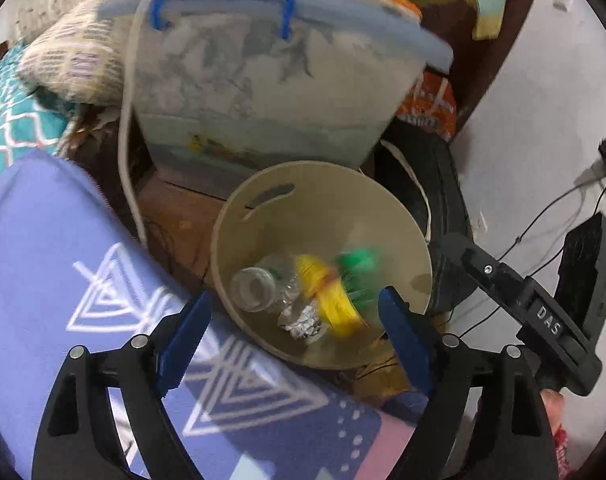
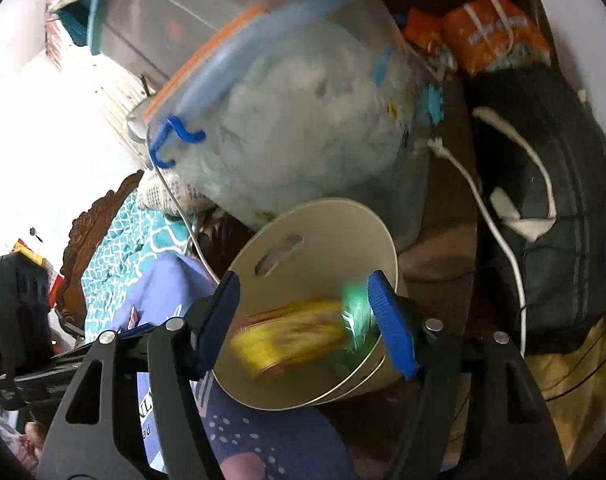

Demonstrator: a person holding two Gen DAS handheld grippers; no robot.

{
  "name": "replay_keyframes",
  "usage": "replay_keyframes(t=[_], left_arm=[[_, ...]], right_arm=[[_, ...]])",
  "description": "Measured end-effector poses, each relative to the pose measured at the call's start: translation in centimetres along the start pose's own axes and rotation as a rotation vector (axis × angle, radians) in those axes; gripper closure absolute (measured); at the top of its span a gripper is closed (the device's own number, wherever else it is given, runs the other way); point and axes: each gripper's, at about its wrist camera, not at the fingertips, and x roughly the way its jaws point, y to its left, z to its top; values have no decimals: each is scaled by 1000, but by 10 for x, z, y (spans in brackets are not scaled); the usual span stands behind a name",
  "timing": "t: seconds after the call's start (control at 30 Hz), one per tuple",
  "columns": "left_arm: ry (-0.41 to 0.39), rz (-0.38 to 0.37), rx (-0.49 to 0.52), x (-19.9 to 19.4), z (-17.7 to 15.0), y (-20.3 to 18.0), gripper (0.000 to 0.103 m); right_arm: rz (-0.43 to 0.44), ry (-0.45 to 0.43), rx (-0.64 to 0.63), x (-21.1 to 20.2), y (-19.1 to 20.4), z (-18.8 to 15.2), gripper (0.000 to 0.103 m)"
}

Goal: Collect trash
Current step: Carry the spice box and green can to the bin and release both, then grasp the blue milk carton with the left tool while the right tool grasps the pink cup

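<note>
Mostly plastic bin: a beige round trash bin (image 1: pixel 323 208) with smooth walls and a slot handle cut near its rim stood on the floor beside the bed.
Trash inside: a clear plastic bottle (image 1: pixel 255 288), a crumpled foil ball (image 1: pixel 303 320), and a yellow wrapper (image 1: pixel 331 296) against a green wrapper (image 1: pixel 359 268), both smeared by motion blur.
Left tool (image 1: pixel 295 340): blue ribbed pads spread wide, holding nothing, above the bin's near rim.
Right tool (image 2: pixel 303 320): blue pads likewise apart and empty over the bin (image 2: pixel 323 224); the yellow wrapper (image 2: pixel 291 336) blurred between them, not touching.
Writing: "DAS" read on the black body of the right tool (image 1: pixel 543 312).
Behind: a translucent storage tub (image 1: pixel 271 92) with a blue clip handle.
Bedding: a purple blanket (image 1: pixel 63 260) with white triangle print, cut off below.
Unreadable: print on an orange packet (image 2: pixel 491 32).
</note>
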Motion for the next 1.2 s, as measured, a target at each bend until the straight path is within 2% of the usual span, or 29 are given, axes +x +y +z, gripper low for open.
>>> replay_keyframes(t=[0.13, 0.23, 0.37, 0.43, 0.53, 0.6, 0.63, 0.67, 0.73, 0.77, 0.9, 0.97, 1.07, 1.13, 1.2], left_arm=[[-69, 0, -37, -46, -25, 21, 23], [-101, 32, -60, -79, -58, 40, 23], [-124, 106, -117, -125, -119, 78, 25], [-145, 172, -140, -149, -150, 98, 25], [-166, 332, -197, -196, -201, 142, 25], [-165, 436, -211, -219, -221, 168, 23], [-157, 493, -208, -229, -231, 181, 21], [-136, 585, -205, -242, -243, 202, 16], [-110, 667, -227, -258, -257, 229, 14], [-96, 695, -282, -270, -266, 252, 14], [-163, 692, -420, -303, -282, 305, 14], [-164, 700, -465, -305, -284, 326, 14], [-180, 659, -538, -306, -286, 354, 14], [-175, 608, -550, -305, -286, 366, 11], [-147, 580, -521, -295, -286, 367, 9]], right_arm=[[42, -22, 9, -13, 11, 1, 39], [90, -6, -13, -17, 30, -3, 40], [183, 78, -53, -5, 68, -20, 45], [233, 140, -70, 6, 90, -33, 47], [299, 238, -109, 23, 129, -59, 47], [357, 330, -134, 38, 160, -82, 47], [378, 370, -142, 45, 173, -93, 47], [396, 411, -156, 52, 188, -105, 47], [415, 466, -191, 63, 217, -128, 46], [424, 490, -217, 69, 234, -140, 46], [467, 560, -317, 94, 300, -176, 46], [478, 602, -337, 115, 333, -190, 46], [478, 646, -347, 142, 365, -205, 46], [479, 684, -347, 158, 377, -213, 45], [470, 712, -343, 169, 378, -221, 45]])
